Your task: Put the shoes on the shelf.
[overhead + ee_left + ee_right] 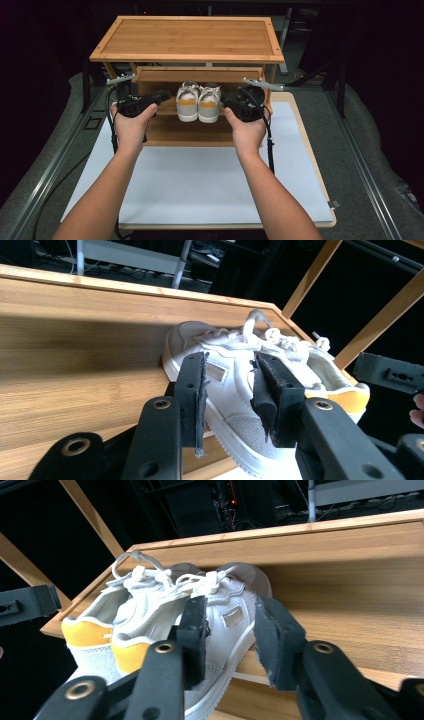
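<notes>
At frame centre, your pair of shoes (198,102) sits side by side on the rack's middle shelf (165,106), under its top shelf (187,39), between your grippers.

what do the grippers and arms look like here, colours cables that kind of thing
Both grippers are black handheld units. The left gripper and right gripper each carry a grey plate on top and trail a black cable toward the person. Up close, the fingers are matte black bars with round metal-ringed holes and dark, frayed pads on their inner faces. The forearms are bare, with no sleeves, gloves or watch visible.
</notes>
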